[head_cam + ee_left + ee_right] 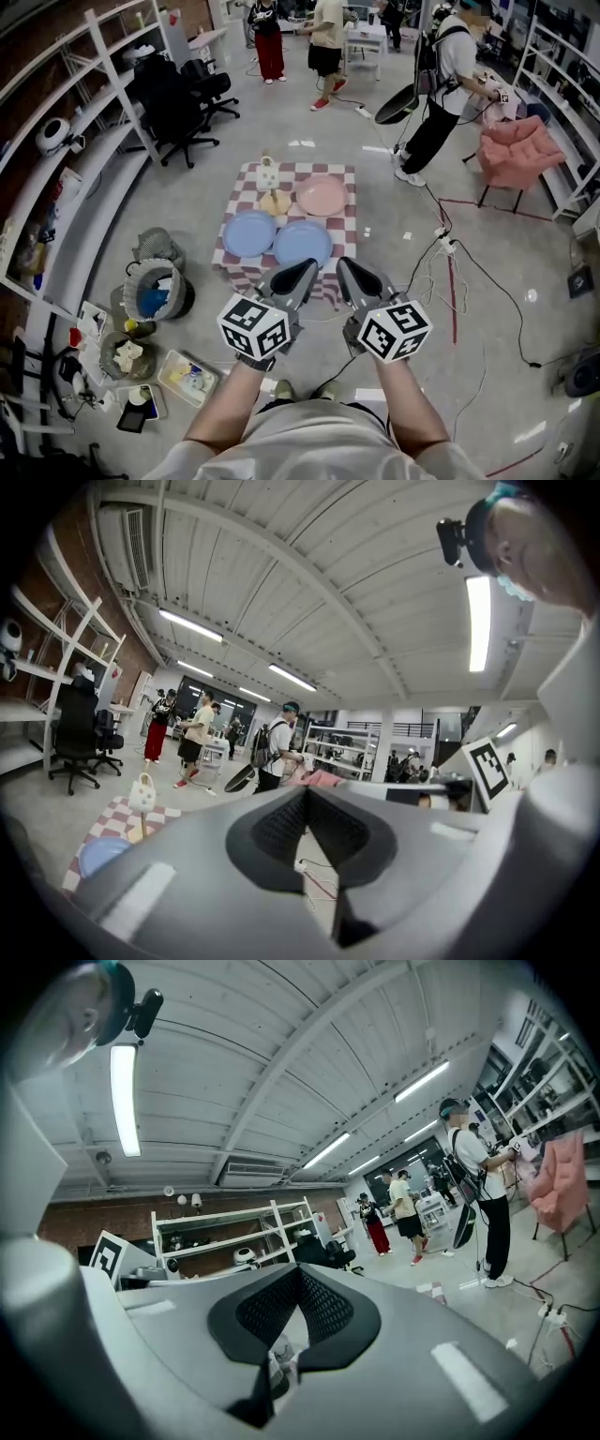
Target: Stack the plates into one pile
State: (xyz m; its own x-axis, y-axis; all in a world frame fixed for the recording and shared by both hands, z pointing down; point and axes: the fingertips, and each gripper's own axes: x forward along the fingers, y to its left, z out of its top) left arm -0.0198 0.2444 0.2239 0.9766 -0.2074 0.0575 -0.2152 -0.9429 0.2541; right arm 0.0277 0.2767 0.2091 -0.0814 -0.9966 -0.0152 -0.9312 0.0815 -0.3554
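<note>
A red-and-white checkered cloth (246, 178) lies on the floor ahead of me. On it are a pink plate (322, 197), two blue plates (249, 232) (303, 243) and a small tan plate (275, 202) with a white figure on a stand (268, 175). My left gripper (298, 274) and right gripper (352, 275) are held side by side, level, over the cloth's near edge, well above the plates. Both are shut with nothing between the jaws. The left gripper view shows its closed tips (306, 791), the cloth (112, 822) and a blue plate (98, 855) low at left. The right gripper view shows closed tips (300, 1269) and no plates.
A bucket (155, 291), bins and small clutter (183, 375) sit on the floor left of the cloth. Black office chairs (178, 108) and white shelving (56, 187) stand at left. A pink armchair (518, 150) and cables (450, 272) are at right. Several people (441, 84) stand behind.
</note>
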